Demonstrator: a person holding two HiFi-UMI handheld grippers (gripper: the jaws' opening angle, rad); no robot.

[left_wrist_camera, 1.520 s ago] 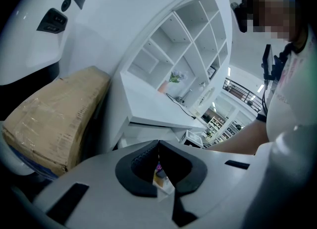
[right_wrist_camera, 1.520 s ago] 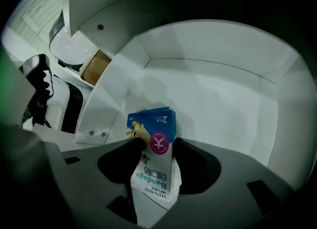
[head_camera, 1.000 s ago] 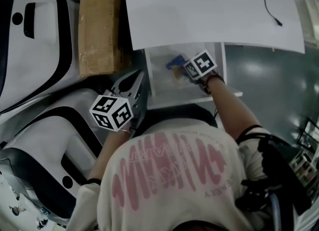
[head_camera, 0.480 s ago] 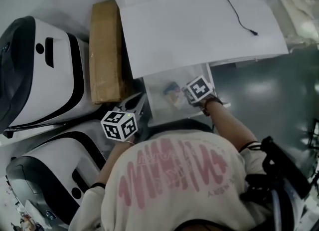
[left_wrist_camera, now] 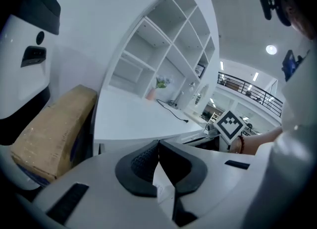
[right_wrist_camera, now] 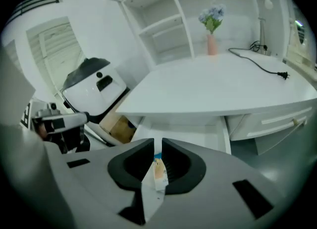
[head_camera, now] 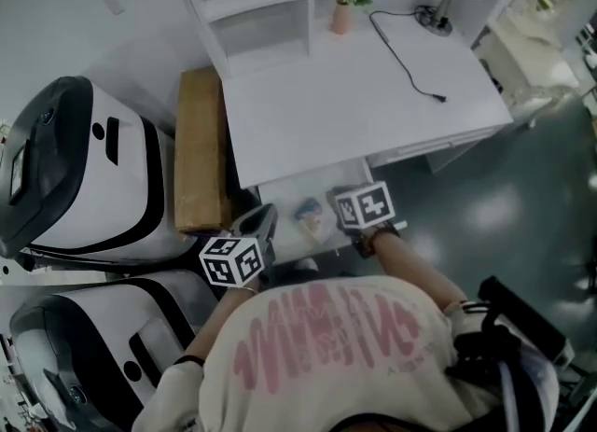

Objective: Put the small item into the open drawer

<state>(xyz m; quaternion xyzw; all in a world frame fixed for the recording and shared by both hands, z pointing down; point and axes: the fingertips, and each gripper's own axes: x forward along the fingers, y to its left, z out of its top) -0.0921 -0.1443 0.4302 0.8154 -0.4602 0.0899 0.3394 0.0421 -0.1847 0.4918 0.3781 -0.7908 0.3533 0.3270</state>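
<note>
Jaws of right gripper (right_wrist_camera: 157, 145) just closing to an empty slit, small item (head_camera: 310, 216) loose below them in open drawer (head_camera: 289, 199).

We see a white counter (head_camera: 345, 113) with its drawer (head_camera: 284, 208) pulled out in front. On top stand a shelf unit (head_camera: 252, 10), a pink vase (head_camera: 341, 18) of pale flowers and a lamp (head_camera: 435, 18); a black cable (head_camera: 403, 52) trails across it.

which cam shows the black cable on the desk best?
Head view: the black cable runs in full across the white desk, from the lamp base to its loose plug. The right gripper view shows it smaller, near the frame's right edge. The left gripper view shows only a thin, distant line.
</note>
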